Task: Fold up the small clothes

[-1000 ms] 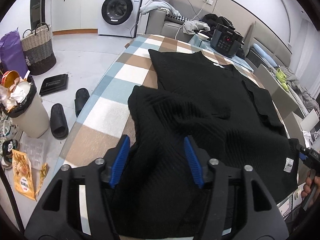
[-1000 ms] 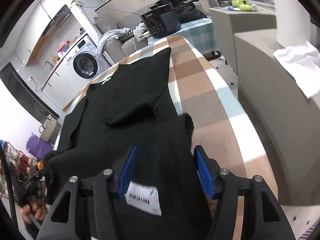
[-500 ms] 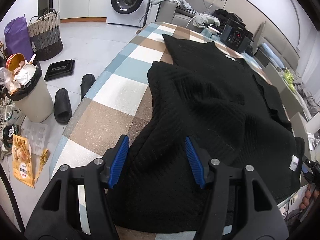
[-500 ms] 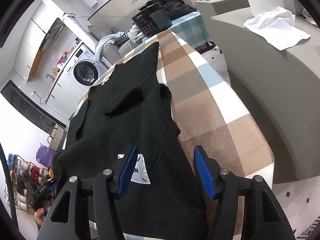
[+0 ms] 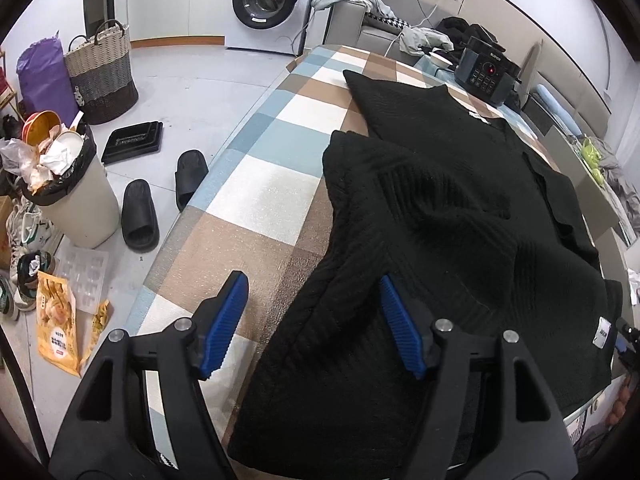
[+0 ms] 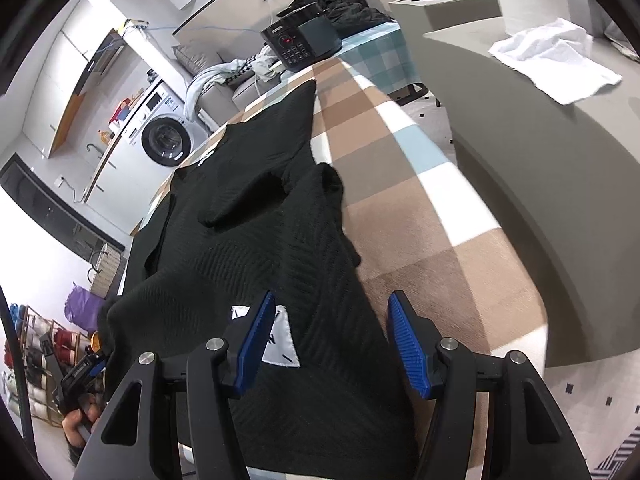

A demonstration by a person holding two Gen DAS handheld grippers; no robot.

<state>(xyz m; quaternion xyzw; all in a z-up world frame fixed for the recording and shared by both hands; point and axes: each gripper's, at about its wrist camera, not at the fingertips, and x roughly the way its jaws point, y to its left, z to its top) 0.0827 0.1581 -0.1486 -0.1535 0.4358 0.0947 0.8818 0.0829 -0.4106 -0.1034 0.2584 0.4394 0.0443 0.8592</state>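
On a long table covered in a checked cloth (image 5: 256,196) of brown, blue and white squares, a black ribbed knit garment (image 5: 460,248) lay spread along the length of the surface. Part of the garment was turned back over itself, so that a thicker doubled layer sat nearest the cameras and the flatter part stretched away toward the far end. A small white label (image 6: 276,336) showed on the black fabric near the near edge.

Seen from the left wrist camera, the left gripper (image 5: 314,322) hung low over the near left edge of the garment. Its two blue-padded jaws stood spread apart, with table cloth and black fabric visible between them and nothing pinched.

Seen from the right wrist camera, the right gripper (image 6: 332,340) sat over the garment's right near edge. Its blue-padded jaws were also spread wide, the left pad partly in front of the white label, and they gripped nothing.

At the far end of the table stood a dark electric cooker (image 5: 490,70) with a lit control panel. Beyond it were a grey sofa with loose clothes and a white washing machine (image 5: 268,0). Beside the table, on the floor, were a full waste bin (image 5: 70,196), a pair of black slippers (image 5: 140,216) and a woven basket (image 5: 102,74). A white towel (image 6: 552,64) lay on a grey surface to the right.
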